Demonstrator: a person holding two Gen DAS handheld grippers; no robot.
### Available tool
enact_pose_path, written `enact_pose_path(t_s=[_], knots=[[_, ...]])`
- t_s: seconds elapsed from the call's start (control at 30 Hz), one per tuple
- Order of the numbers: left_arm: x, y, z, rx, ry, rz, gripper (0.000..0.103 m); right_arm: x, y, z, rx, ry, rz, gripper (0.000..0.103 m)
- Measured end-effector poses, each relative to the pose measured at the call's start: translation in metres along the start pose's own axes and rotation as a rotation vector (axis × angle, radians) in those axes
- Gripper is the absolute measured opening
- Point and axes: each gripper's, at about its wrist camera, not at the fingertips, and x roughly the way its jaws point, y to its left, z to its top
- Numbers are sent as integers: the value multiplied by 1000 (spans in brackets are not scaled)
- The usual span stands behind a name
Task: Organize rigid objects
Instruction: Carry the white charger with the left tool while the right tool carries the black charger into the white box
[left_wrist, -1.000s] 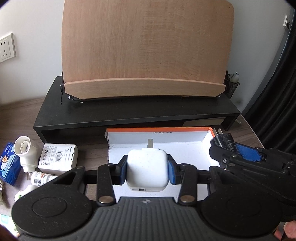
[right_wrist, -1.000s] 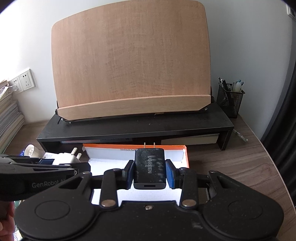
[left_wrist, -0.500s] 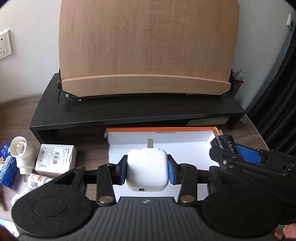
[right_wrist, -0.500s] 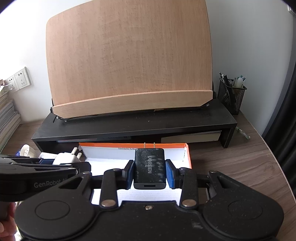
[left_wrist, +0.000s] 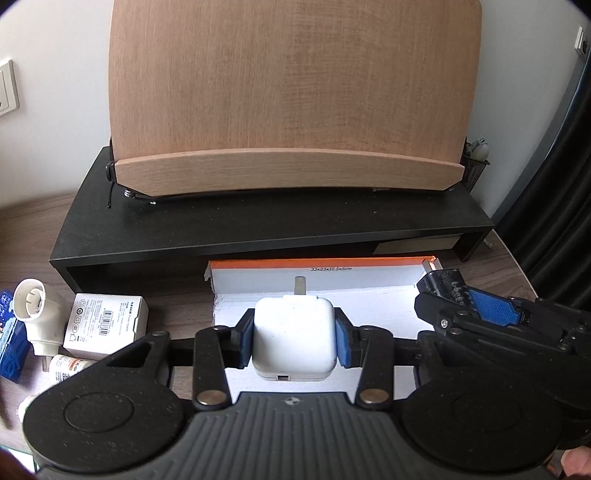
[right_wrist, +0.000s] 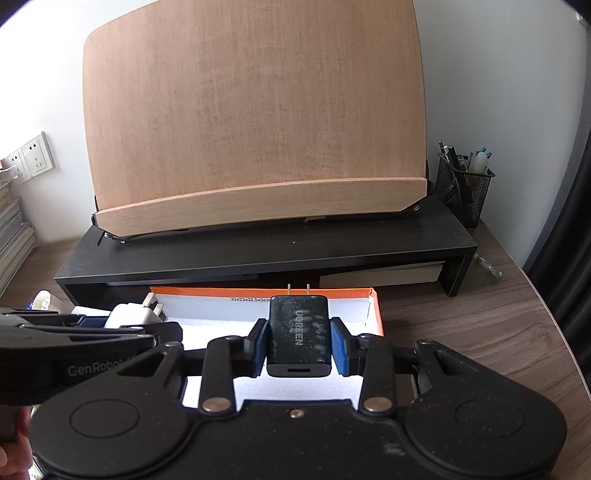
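Observation:
My left gripper (left_wrist: 294, 341) is shut on a white square charger (left_wrist: 294, 338), held above the open white box with an orange rim (left_wrist: 369, 284). My right gripper (right_wrist: 298, 347) is shut on a black UGREEN charger (right_wrist: 297, 336), prongs pointing forward, also above the box (right_wrist: 229, 328). The right gripper shows at the right of the left wrist view (left_wrist: 498, 325). The left gripper with the white charger (right_wrist: 129, 315) shows at the left of the right wrist view.
A black desk riser (left_wrist: 258, 229) with a tilted wooden board (left_wrist: 291, 92) stands behind the box. A white carton (left_wrist: 105, 325), white adapter (left_wrist: 35, 314), small bottle (left_wrist: 68, 367) and blue packet (left_wrist: 9, 343) lie left. A mesh pen holder (right_wrist: 461, 192) stands far right.
Both grippers have moved slightly forward and higher over the box, each still holding its charger. The grips have not changed.

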Motion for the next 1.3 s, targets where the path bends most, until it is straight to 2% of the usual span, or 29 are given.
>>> enact_pose_path(t_s=[1.3], knots=[[26,1,7,3,37,4,42,26,3,5,-14,38,2,43]])
